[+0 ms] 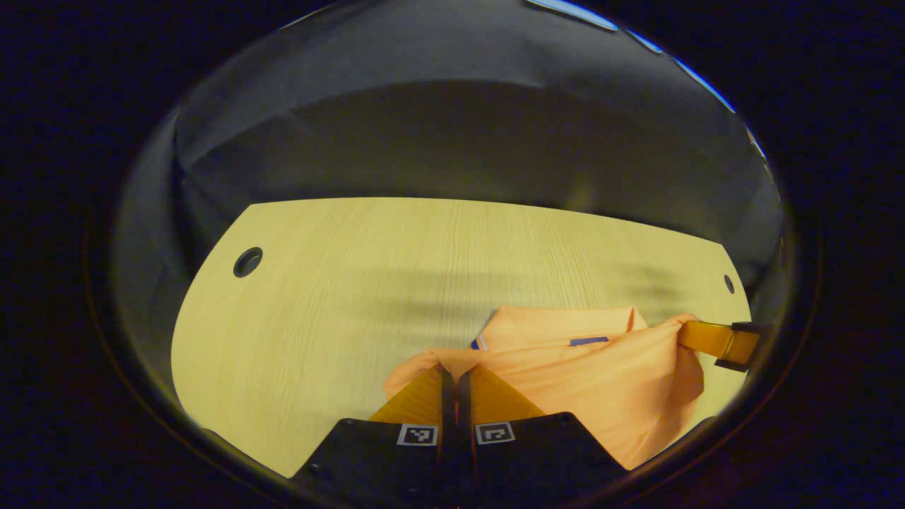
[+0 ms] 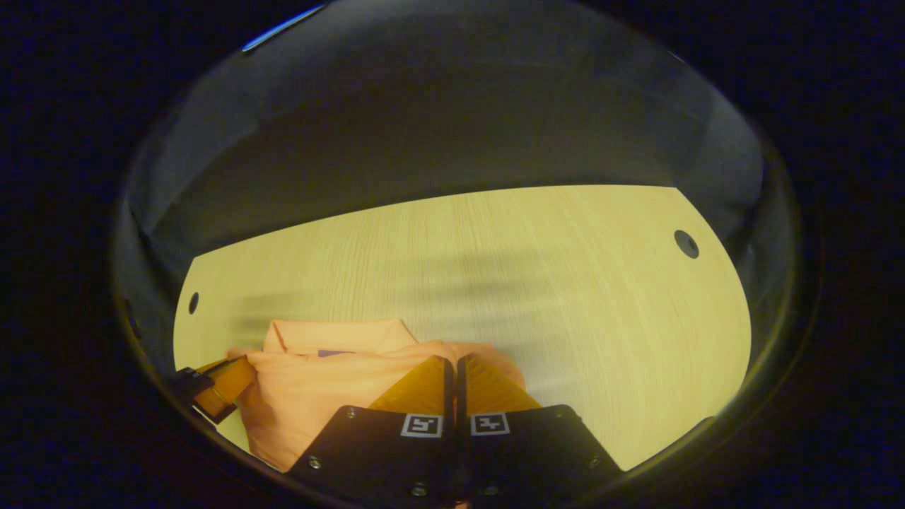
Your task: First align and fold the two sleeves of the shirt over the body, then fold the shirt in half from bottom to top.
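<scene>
An orange shirt (image 1: 580,382) lies bunched on the wooden table (image 1: 339,297), its collar with a small blue tag facing the far side. In the left gripper view, my left gripper (image 1: 452,373) is shut on a fold of the shirt's edge at its near left corner. My right gripper (image 1: 721,343) shows at the far right of that view, pinching the shirt's other corner. In the right gripper view, my right gripper (image 2: 452,364) is shut on the shirt (image 2: 311,396) at its right edge, and my left gripper (image 2: 215,389) holds the far left corner. The cloth hangs between both.
The light wooden table (image 2: 580,297) stretches beyond the shirt to a curved far edge. It has a round cable hole near each far corner (image 1: 247,261) (image 2: 686,244). Dark booth cloth stands behind the table.
</scene>
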The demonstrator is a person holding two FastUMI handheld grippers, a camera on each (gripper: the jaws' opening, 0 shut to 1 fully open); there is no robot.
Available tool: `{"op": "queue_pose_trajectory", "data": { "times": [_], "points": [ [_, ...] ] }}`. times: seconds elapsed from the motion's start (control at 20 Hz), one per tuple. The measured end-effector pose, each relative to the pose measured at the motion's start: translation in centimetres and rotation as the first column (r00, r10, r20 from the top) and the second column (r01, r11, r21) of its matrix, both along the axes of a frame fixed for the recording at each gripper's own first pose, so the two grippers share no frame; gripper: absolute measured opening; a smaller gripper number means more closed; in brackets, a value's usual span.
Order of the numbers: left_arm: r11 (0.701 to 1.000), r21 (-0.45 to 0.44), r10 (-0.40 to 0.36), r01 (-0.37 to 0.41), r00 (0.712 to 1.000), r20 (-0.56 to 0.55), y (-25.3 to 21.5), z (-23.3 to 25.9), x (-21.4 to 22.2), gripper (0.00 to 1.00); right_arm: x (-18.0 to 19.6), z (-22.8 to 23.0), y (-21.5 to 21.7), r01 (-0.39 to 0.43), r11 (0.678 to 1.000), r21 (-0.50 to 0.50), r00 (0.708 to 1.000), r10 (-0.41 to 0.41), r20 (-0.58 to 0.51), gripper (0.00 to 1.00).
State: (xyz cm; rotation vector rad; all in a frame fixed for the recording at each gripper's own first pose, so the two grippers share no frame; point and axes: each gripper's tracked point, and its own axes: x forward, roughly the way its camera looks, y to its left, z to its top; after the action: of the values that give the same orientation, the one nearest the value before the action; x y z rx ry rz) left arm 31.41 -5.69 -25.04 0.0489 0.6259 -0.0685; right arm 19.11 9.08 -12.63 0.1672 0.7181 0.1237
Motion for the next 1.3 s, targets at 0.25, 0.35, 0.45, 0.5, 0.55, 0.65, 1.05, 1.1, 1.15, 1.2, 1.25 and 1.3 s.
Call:
{"op": "queue_pose_trajectory", "data": {
  "times": [0.25,0.35,0.45,0.5,0.55,0.65,1.05,1.1,1.15,1.2,1.25,1.3],
  "points": [
    [0.999,-0.008,-0.039,0.039,0.999,-0.02,-1.2,-0.1,-0.8,0.12,-0.2,0.4,0.2,-0.012,1.0,0.012,1.0,0.011,0.009,0.04],
    [0.998,-0.043,-0.049,0.048,0.999,-0.021,-1.7,0.5,-1.4,0.53,-0.4,1.2,0.3,-0.035,0.999,0.015,0.999,0.034,0.034,0.21],
    [0.997,-0.044,-0.063,0.063,0.998,0.001,-1.8,2.2,-2.3,0.73,-1.4,3.0,-0.6,-0.029,1.0,-0.002,0.996,0.029,0.079,0.57],
    [0.996,-0.058,-0.069,0.07,0.997,0.022,-2.0,3.5,-2.9,0.72,-2.2,4.1,-0.8,-0.027,1.0,0.001,0.994,0.027,0.106,0.56],
    [0.994,-0.074,-0.073,0.076,0.996,0.05,-2.3,5.1,-3.7,0.77,-3.1,5.5,-0.9,-0.03,1.0,0.008,0.991,0.028,0.132,0.56],
    [0.992,-0.093,-0.076,0.086,0.992,0.104,-2.5,8.4,-5.8,0.77,-5.0,7.9,-1.4,-0.033,0.999,0.011,0.983,0.031,0.179,0.57],
    [0.983,-0.127,-0.087,0.13,0.951,0.296,-2.4,20.0,-18.3,0.72,-17.5,18.4,-2.1,-0.071,0.997,0.001,0.919,0.065,0.389,0.56],
    [0.983,-0.128,-0.088,0.135,0.943,0.321,-2.0,21.1,-20.2,0.72,-19.0,19.3,-2.4,-0.071,0.997,-0.006,0.907,0.067,0.415,0.56],
    [0.983,-0.124,-0.088,0.139,0.935,0.344,-1.3,22.0,-22.0,0.72,-20.6,20.1,-2.6,-0.071,0.997,-0.011,0.896,0.068,0.438,0.56],
    [0.983,-0.119,-0.087,0.139,0.927,0.365,-0.9,23.1,-23.8,0.77,-22.1,20.6,-2.6,-0.072,0.997,-0.011,0.887,0.069,0.457,0.56],
    [0.982,-0.119,-0.088,0.144,0.919,0.385,-0.5,24.0,-25.4,0.77,-23.5,21.0,-2.7,-0.074,0.997,-0.008,0.877,0.069,0.475,0.56],
    [0.982,-0.12,-0.088,0.149,0.909,0.408,-0.3,24.9,-27.0,0.72,-24.7,21.1,-3.1,-0.074,0.997,-0.006,0.867,0.067,0.493,0.56]
  ]
}}
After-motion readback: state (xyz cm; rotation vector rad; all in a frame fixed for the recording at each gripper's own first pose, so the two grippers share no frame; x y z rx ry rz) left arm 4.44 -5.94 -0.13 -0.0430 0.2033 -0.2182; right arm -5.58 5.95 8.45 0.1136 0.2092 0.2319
